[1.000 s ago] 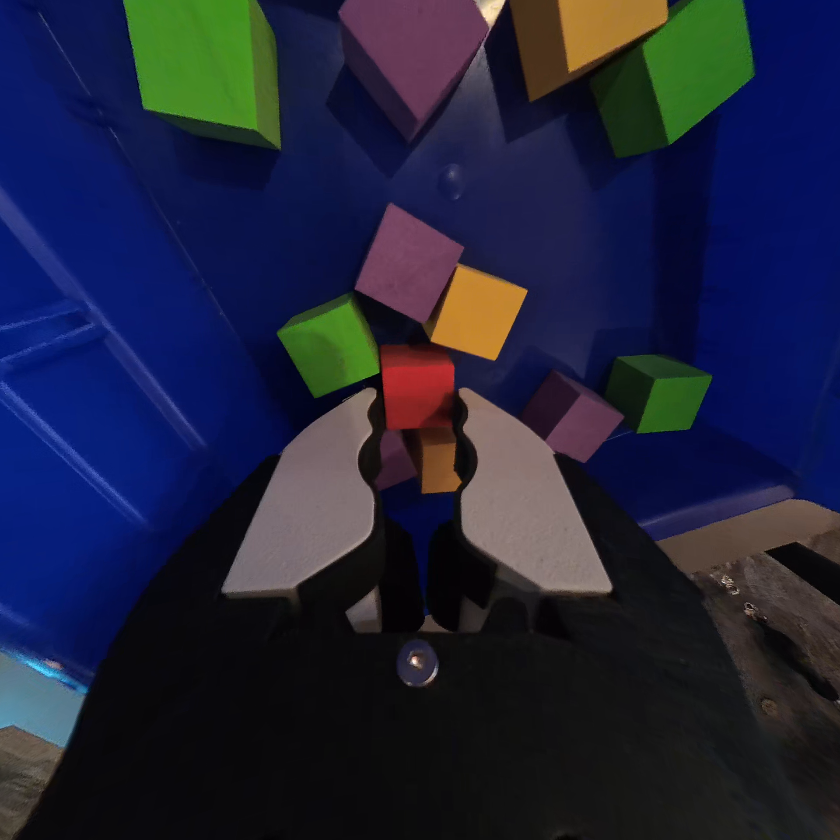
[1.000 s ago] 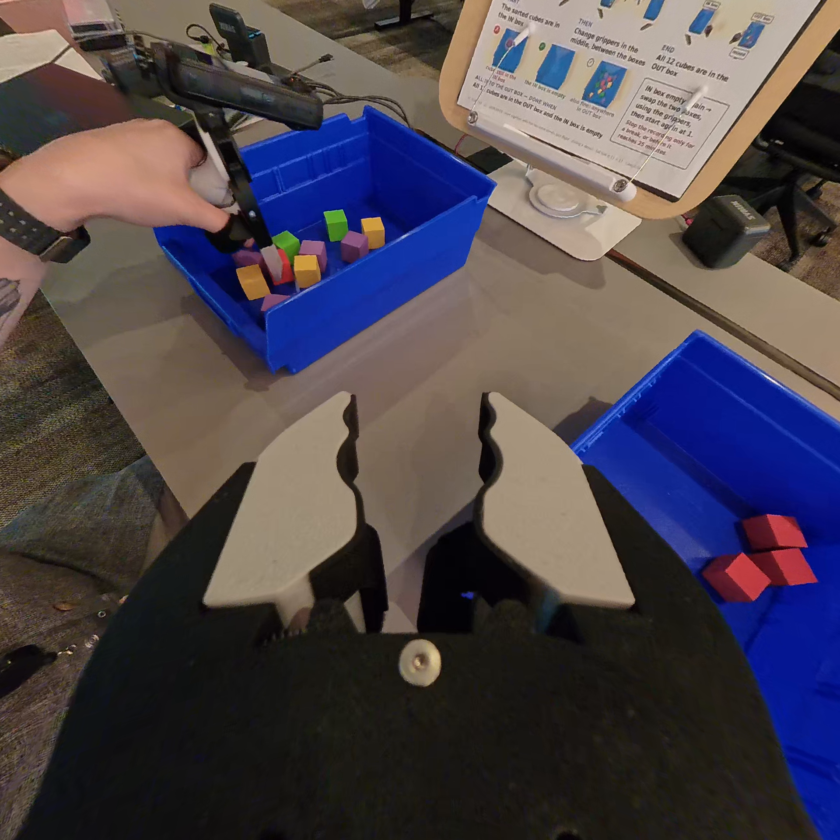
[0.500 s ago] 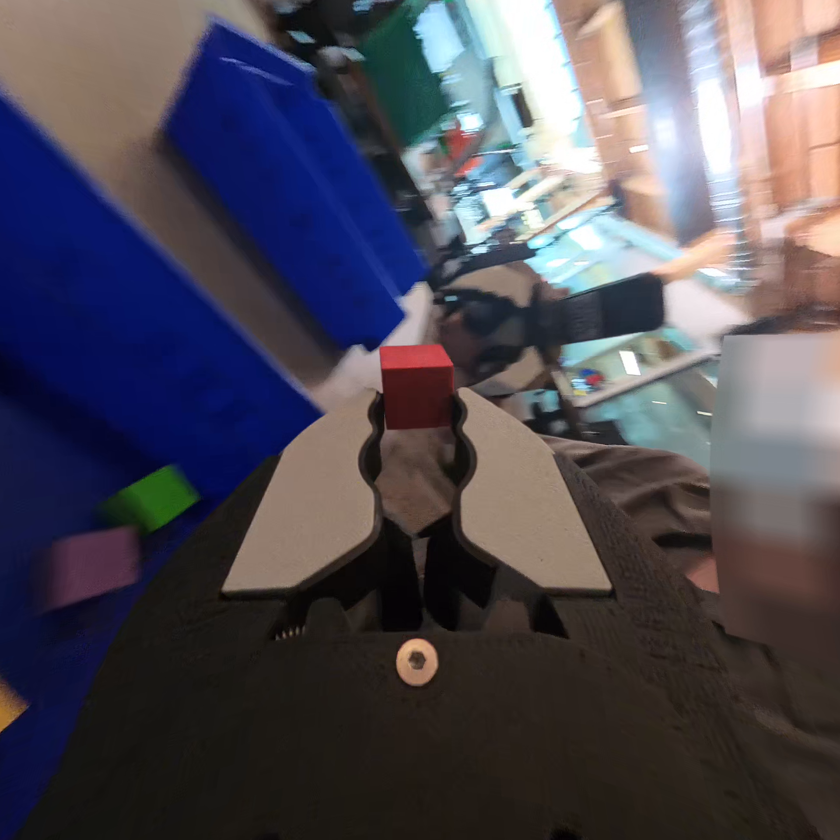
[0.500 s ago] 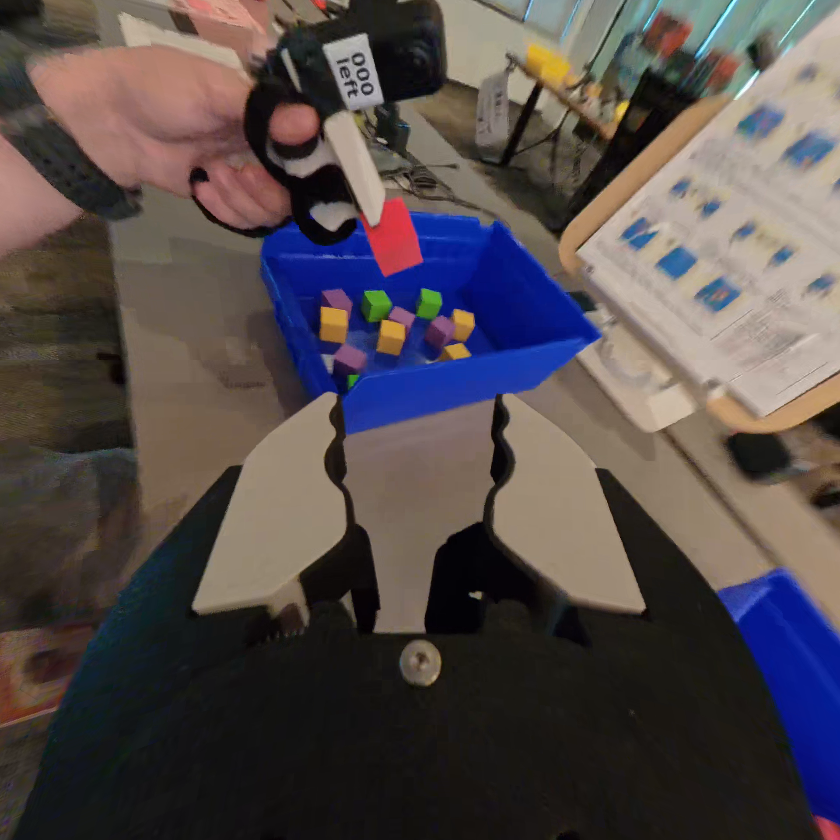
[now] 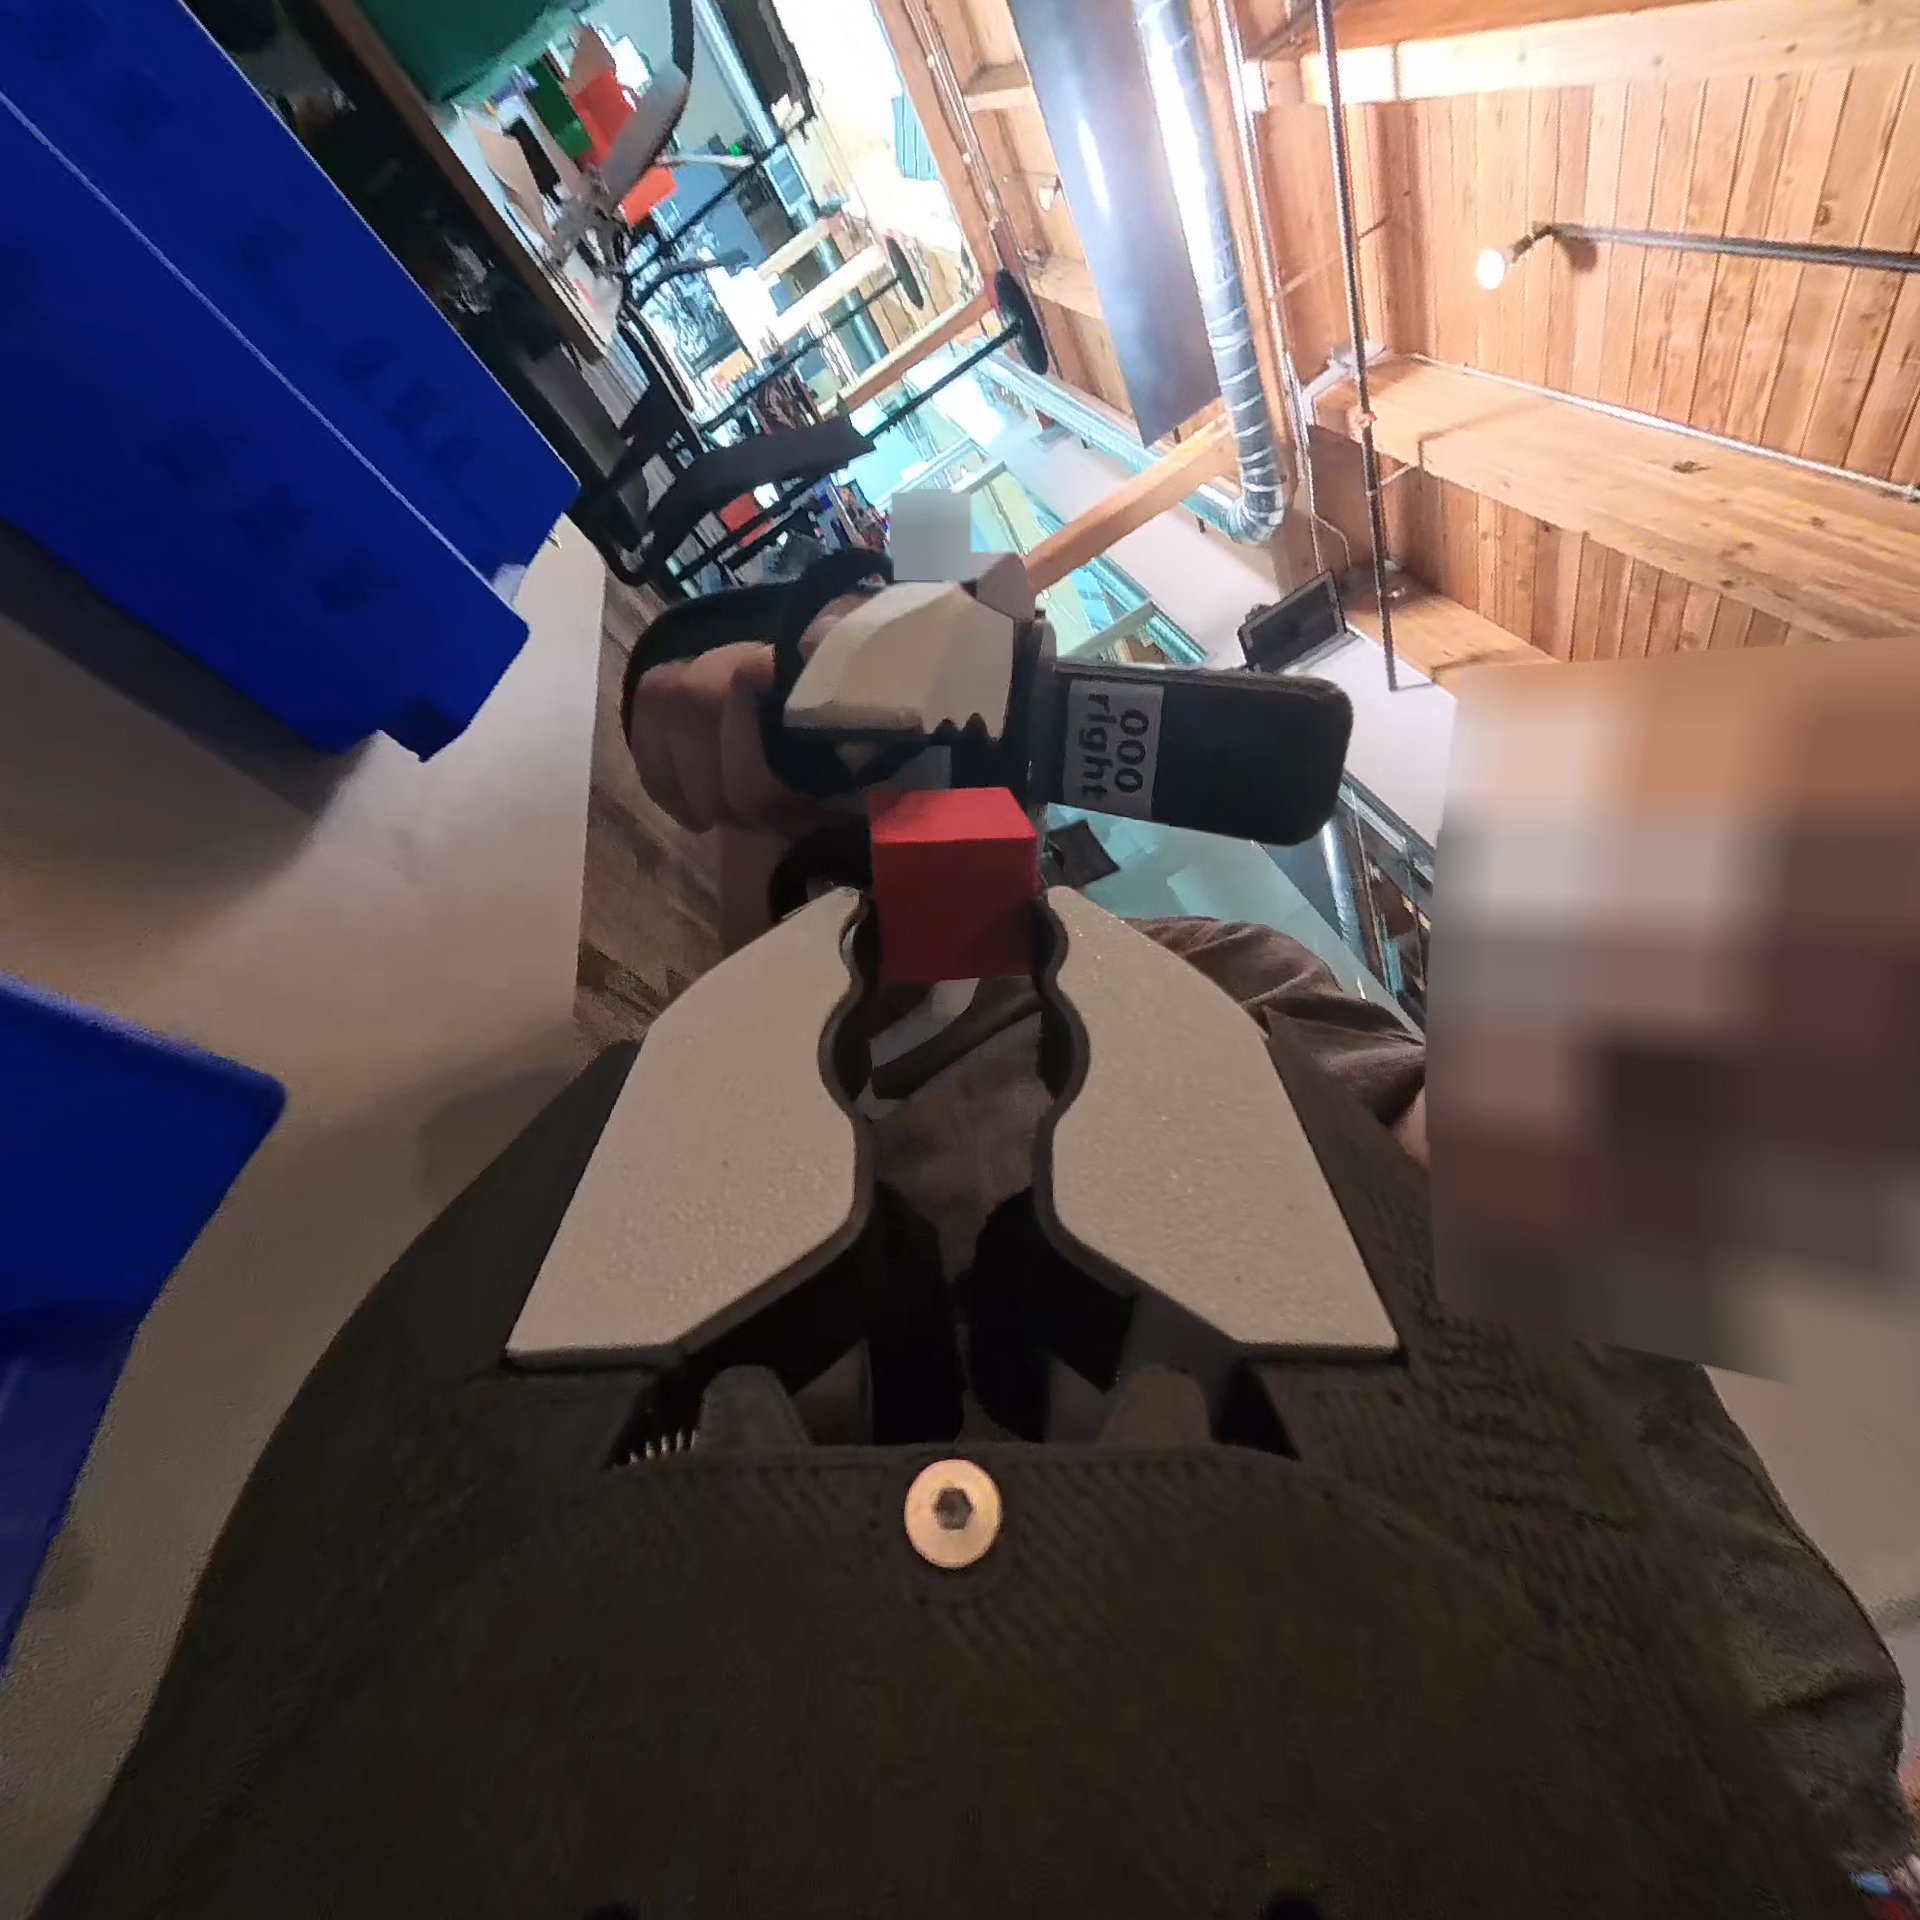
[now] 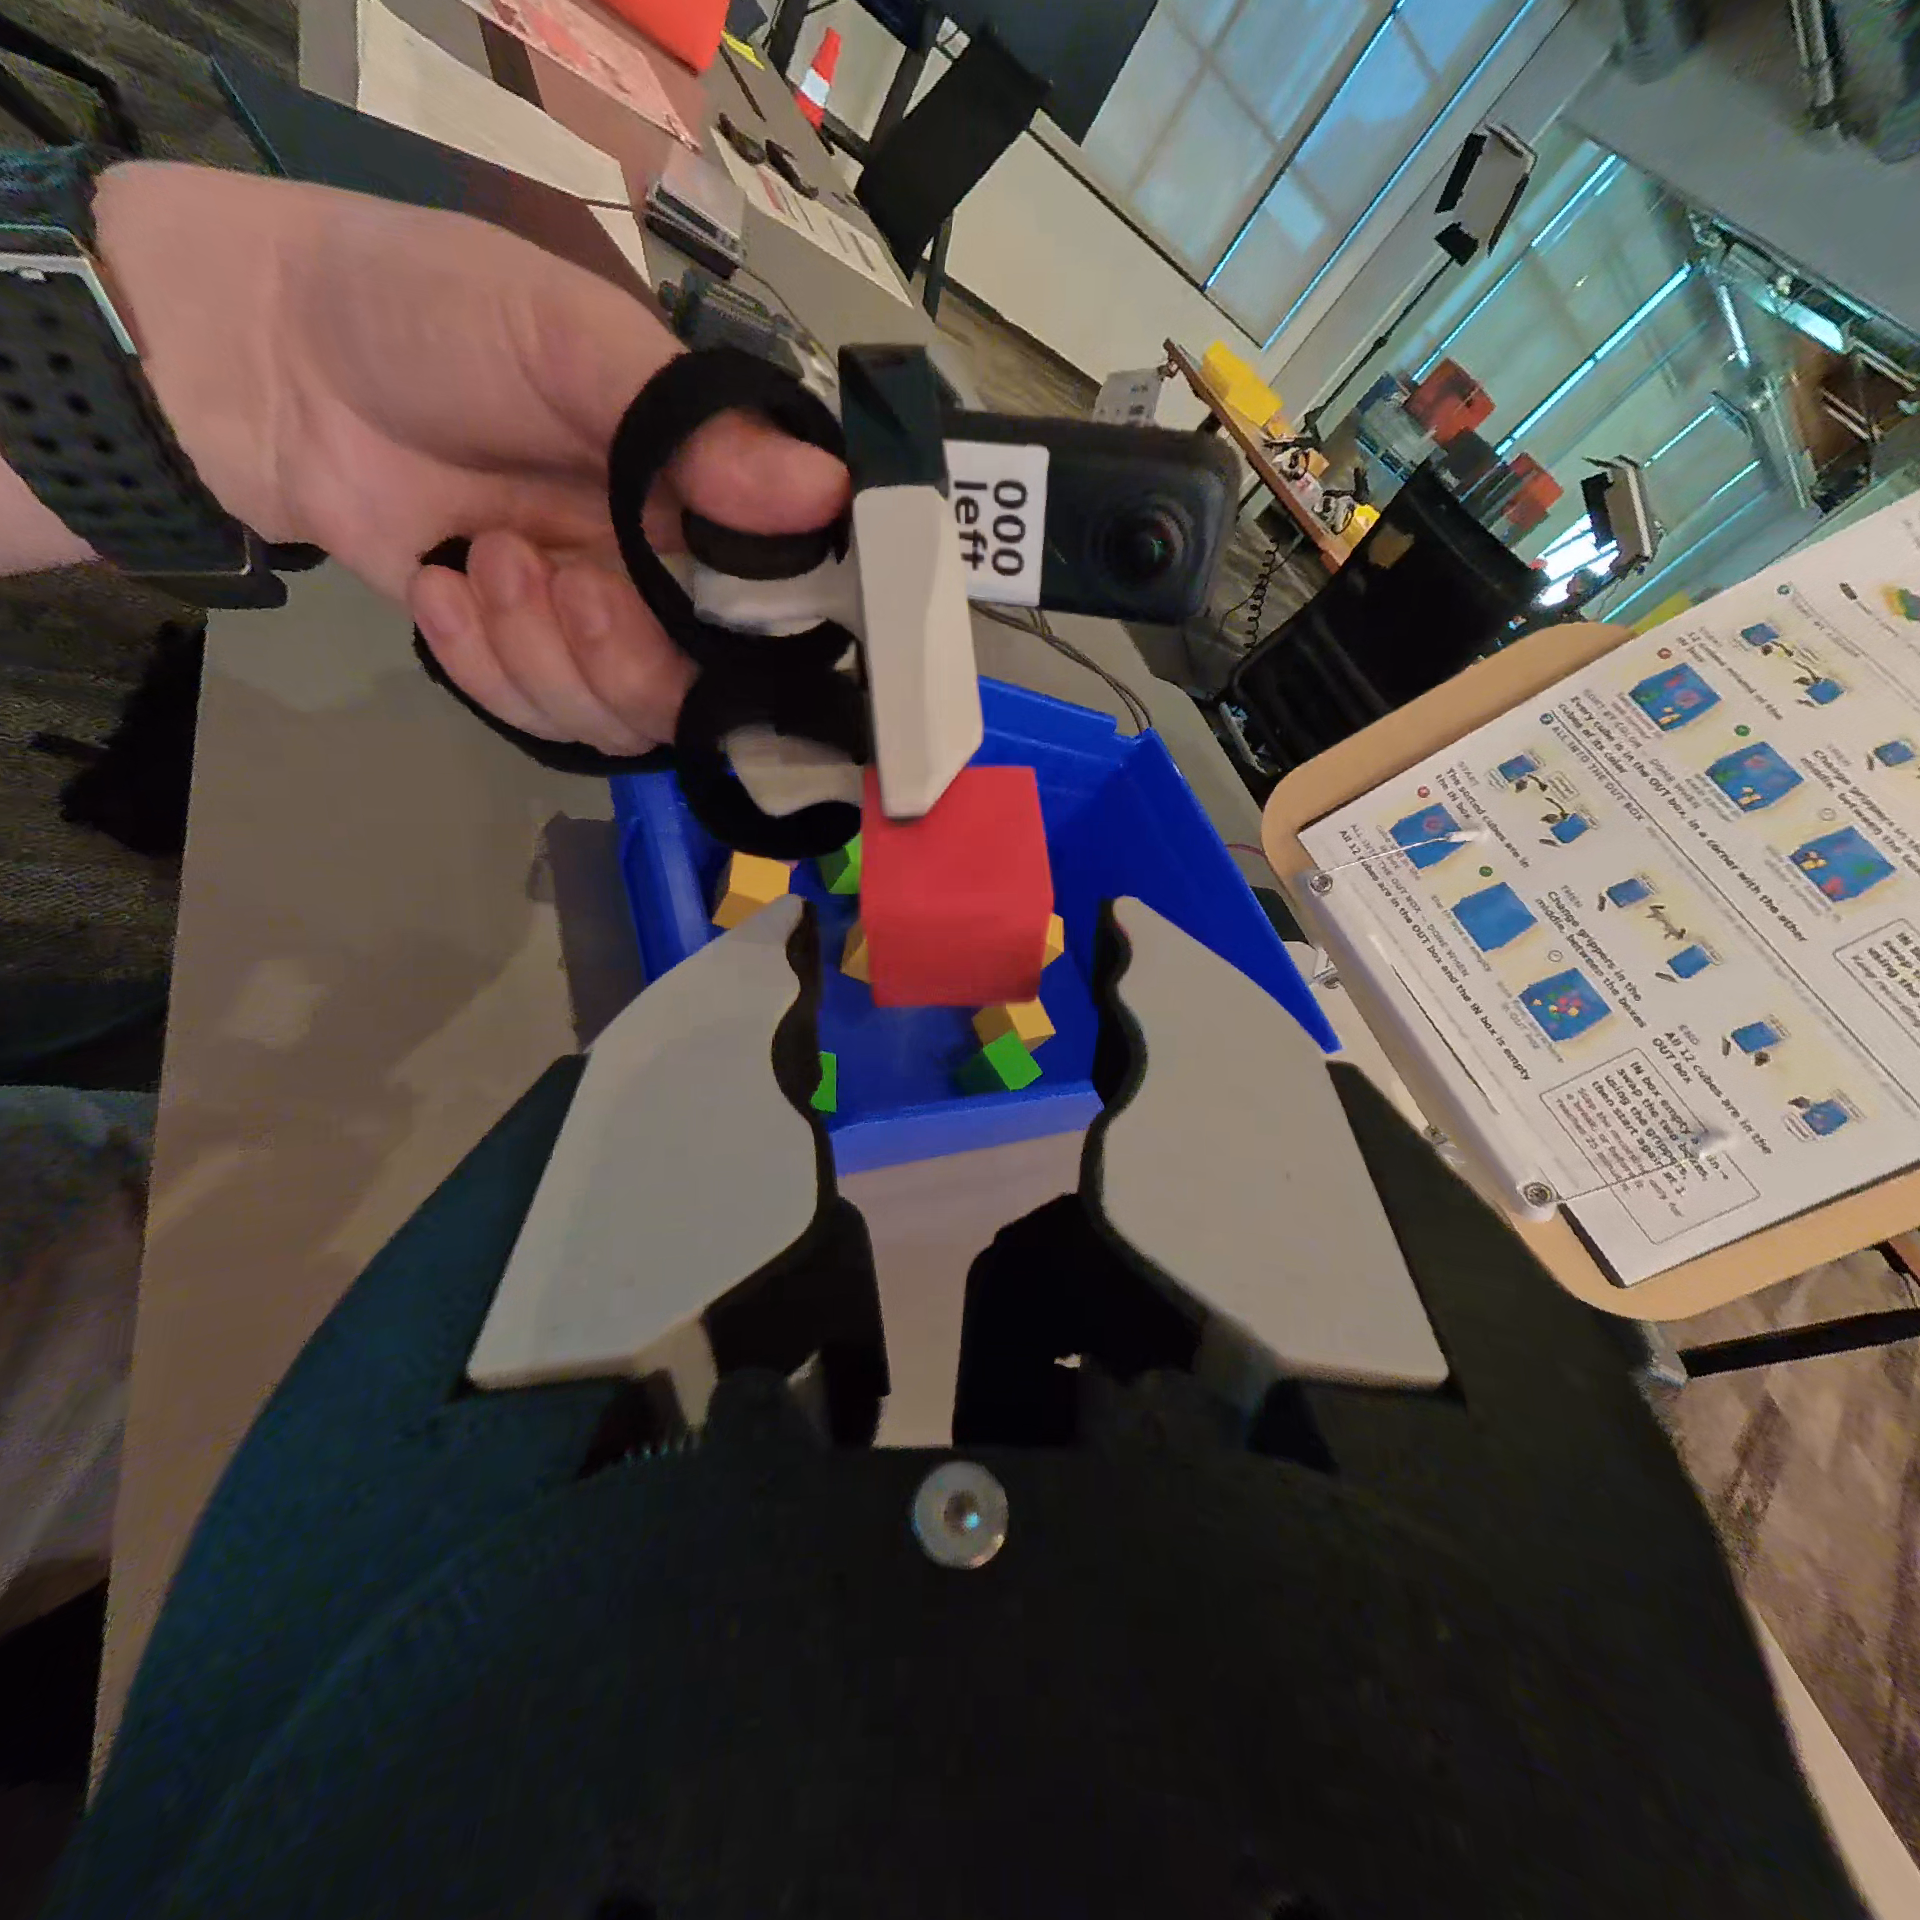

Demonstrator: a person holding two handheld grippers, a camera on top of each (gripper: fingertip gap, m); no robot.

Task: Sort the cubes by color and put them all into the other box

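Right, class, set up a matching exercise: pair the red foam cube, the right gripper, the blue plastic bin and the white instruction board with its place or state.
1 red foam cube
2 right gripper
3 blue plastic bin
4 white instruction board

A open, empty
B holds yellow and green cubes
C clamped in the left gripper
D right of the bin

Pairs: 1C, 2A, 3B, 4D

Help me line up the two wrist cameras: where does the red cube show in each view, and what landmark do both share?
Left wrist view: red cube just above centre, clamped between the left gripper fingertips.
Right wrist view: red cube at centre, hanging from the left gripper, just beyond the open right gripper tips.
Shared landmark: the blue bin holding small cubes, at the lower left edge in the left wrist view.
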